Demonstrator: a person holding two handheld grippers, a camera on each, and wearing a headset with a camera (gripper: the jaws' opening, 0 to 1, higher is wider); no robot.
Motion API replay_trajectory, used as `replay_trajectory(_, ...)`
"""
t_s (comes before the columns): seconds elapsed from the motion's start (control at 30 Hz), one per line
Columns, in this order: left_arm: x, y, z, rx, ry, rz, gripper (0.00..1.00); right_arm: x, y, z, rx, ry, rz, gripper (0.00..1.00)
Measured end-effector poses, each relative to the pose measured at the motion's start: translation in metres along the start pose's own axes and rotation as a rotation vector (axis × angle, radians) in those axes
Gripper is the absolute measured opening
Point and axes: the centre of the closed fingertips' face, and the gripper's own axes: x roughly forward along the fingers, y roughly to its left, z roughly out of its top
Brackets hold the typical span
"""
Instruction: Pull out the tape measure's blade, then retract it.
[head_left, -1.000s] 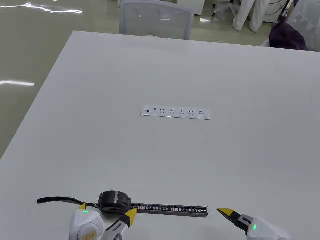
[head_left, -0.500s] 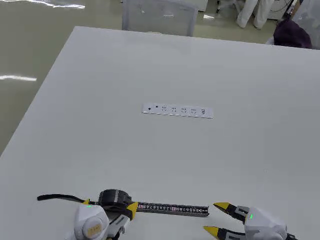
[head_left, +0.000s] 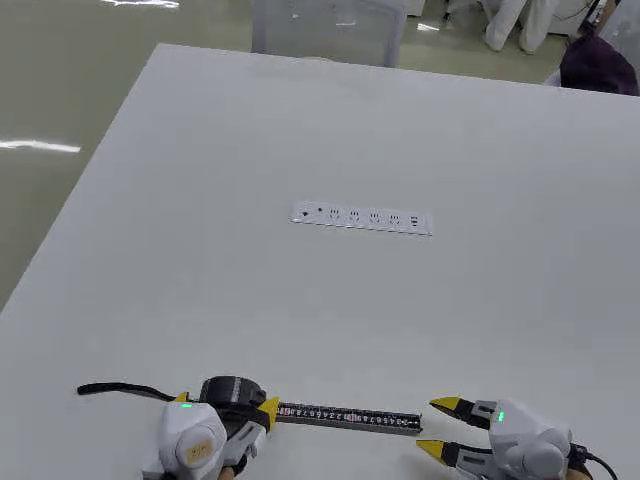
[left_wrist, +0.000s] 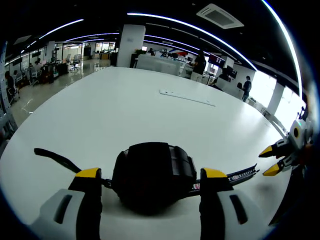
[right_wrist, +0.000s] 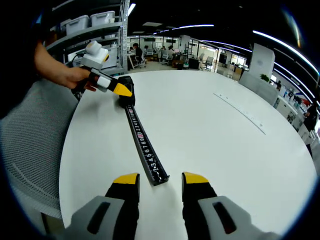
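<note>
A second ago my right tongs (head_left: 438, 425) sat off to the side of the blade (head_left: 345, 415) with a single yellow tip in the head view. Now they have swung in line with it, both tips showing, spread apart and holding nothing. In the right gripper view the blade's end lies on the bench (head_left: 300, 300) just ahead of the gap between my jaws, nearer the left one, and neither jaw touches it. My left tongs (head_left: 225, 403) have crept forward too. They were just behind the tape measure (head_left: 232, 395) and now stand on either side of its black case. In the left gripper view a sliver of bench shows between each tip and the case, so I judge that they bracket it rather than clamp it. The blade itself has not changed. The same stretch of numbered tape runs flat from the case towards my right tongs, and the strap (head_left: 115, 390) trails off the other way. That tells me the pull-out half is already partly done or about to be carried further. From here I am placed either to nip the blade's end and draw it out more or to let it run back. Either way, the case probably needs a firmer hold first, or it may skid along the bench.
</note>
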Motion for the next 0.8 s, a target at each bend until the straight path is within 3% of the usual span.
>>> replay_trajectory(0.33, 0.005, -0.001, -0.008, -0.035, 0.020, 0.017, 0.76, 0.007, -0.003, -0.004, -0.018, 0.017, 0.047, 0.28)
replay_trajectory(0.5, 0.008, -0.001, -0.013, -0.056, 0.032, 0.026, 0.75, 0.013, -0.001, -0.009, -0.030, 0.032, 0.100, 0.27)
replay_trajectory(0.8, 0.010, -0.002, -0.011, -0.042, 0.022, 0.035, 0.71, 0.022, -0.002, -0.014, -0.083, 0.054, 0.163, 0.22)
